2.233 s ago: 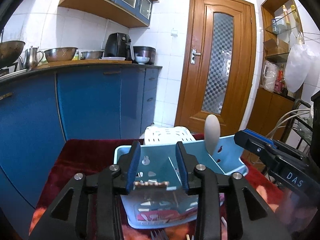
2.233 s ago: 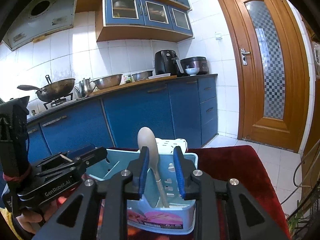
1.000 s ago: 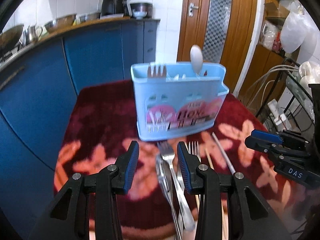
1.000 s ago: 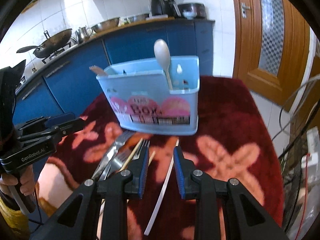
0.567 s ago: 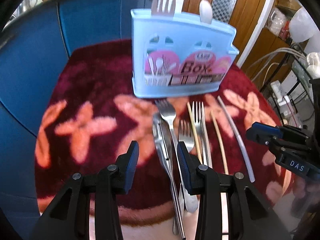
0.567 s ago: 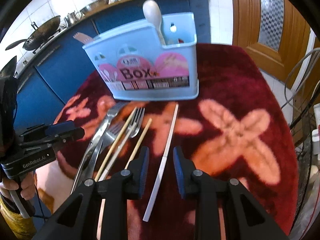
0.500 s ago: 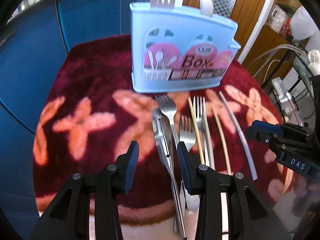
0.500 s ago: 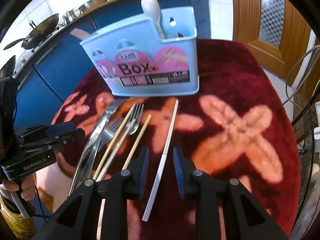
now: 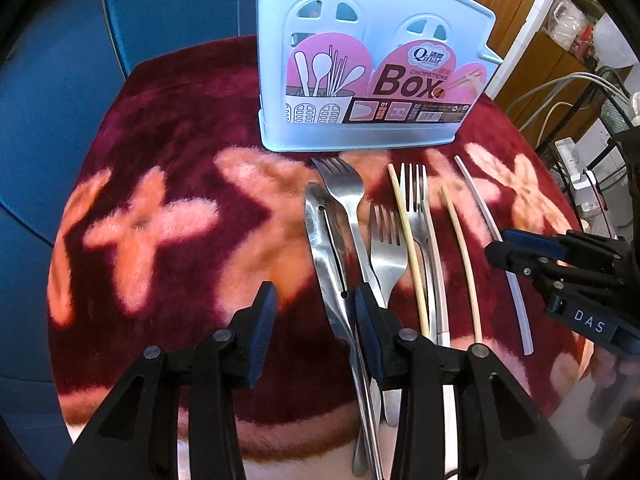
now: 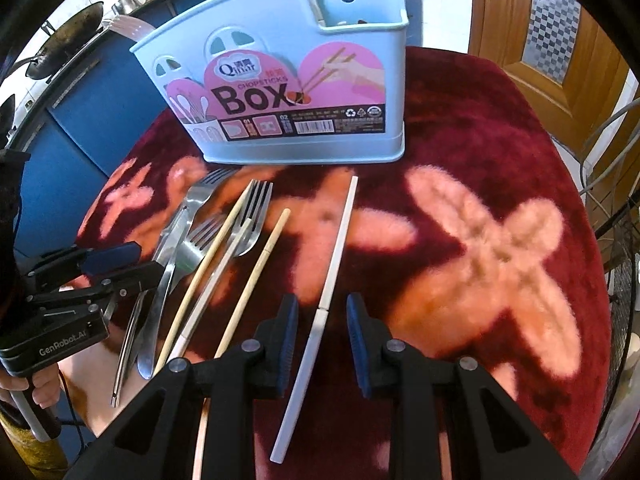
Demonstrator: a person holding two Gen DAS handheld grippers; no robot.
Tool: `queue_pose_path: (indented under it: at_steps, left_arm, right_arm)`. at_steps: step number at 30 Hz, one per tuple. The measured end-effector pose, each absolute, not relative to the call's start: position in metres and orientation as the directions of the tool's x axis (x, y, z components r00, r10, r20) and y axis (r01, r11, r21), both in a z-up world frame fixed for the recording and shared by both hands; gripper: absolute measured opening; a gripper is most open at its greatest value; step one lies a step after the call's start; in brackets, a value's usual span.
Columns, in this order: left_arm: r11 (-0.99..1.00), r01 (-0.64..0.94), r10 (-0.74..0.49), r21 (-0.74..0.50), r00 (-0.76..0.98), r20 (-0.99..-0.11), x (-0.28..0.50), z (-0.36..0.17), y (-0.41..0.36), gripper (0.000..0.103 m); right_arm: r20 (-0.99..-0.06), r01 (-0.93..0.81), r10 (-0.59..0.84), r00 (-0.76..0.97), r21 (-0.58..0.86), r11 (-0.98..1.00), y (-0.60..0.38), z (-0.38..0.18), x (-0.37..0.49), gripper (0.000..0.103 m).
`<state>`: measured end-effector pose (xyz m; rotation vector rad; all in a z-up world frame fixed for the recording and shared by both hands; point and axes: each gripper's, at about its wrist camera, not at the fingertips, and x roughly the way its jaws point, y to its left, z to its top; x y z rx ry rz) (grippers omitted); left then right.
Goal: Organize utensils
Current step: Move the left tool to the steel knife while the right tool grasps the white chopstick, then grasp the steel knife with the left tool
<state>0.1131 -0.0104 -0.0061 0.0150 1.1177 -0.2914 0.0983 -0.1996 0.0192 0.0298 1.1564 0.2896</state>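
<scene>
Steel forks [image 9: 340,188] and chopsticks lie loose on the bench at 6 o'clock of the blue utensil box [image 9: 372,68]. Both grippers' jaws, left gripper [image 9: 314,320] and right gripper [image 10: 320,330], are released, empty, poised for picking. Next, I judge: the right closes on the white chopstick [image 10: 334,264] between its jaws.

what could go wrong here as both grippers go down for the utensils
The forks and metal tongs overlap, so the left gripper may snag more than one piece. The white chopstick lies flat on plush cloth; the right gripper could slip off or press it in. The grippers sit close and might collide.
</scene>
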Motion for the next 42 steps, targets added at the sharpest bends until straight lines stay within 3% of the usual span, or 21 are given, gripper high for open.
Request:
queue_pose_path:
  at_steps: [4, 7, 10, 15, 24, 28, 42]
  left_arm:
    - [0.963, 0.231, -0.227, -0.142, 0.404, -0.886, 0.117, -0.007, -0.010, 0.041]
    - [0.963, 0.225, -0.234, -0.150, 0.412, -0.881, 0.119, -0.009, -0.010, 0.041]
    - [0.961, 0.225, -0.244, -0.159, 0.424, -0.872, 0.118, -0.009, -0.008, 0.036]
    - [0.961, 0.213, -0.251, -0.174, 0.420, -0.872, 0.114, -0.007, 0.000, 0.029]
    - [0.961, 0.230, -0.232, -0.156, 0.352, -0.907, 0.108, -0.004, 0.003, 0.029]
    - [0.959, 0.246, -0.215, -0.138, 0.319, -0.923, 0.116, -0.006, -0.003, 0.031]
    - [0.956, 0.273, -0.191, -0.106, 0.310, -0.931, 0.125, -0.010, -0.007, 0.032]
  right_arm:
    - [-0.905, -0.209, 0.239, 0.352, 0.173, 0.962, -0.197, 0.017, 0.102, 0.026]
    - [-0.909, -0.210, 0.232, 0.347, 0.166, 0.964, -0.197, 0.017, 0.103, 0.012]
    - [-0.911, -0.210, 0.238, 0.337, 0.174, 0.962, -0.201, 0.019, 0.099, 0.008]
    - [-0.922, -0.207, 0.244, 0.302, 0.187, 0.960, -0.207, 0.021, 0.086, 0.008]
    - [-0.943, -0.244, 0.217, 0.254, 0.154, 0.957, -0.204, 0.026, 0.077, 0.009]
    - [-0.945, -0.252, 0.208, 0.251, 0.143, 0.957, -0.202, 0.027, 0.089, 0.018]
    - [-0.956, -0.298, 0.172, 0.235, 0.098, 0.950, -0.192, 0.018, 0.104, 0.019]
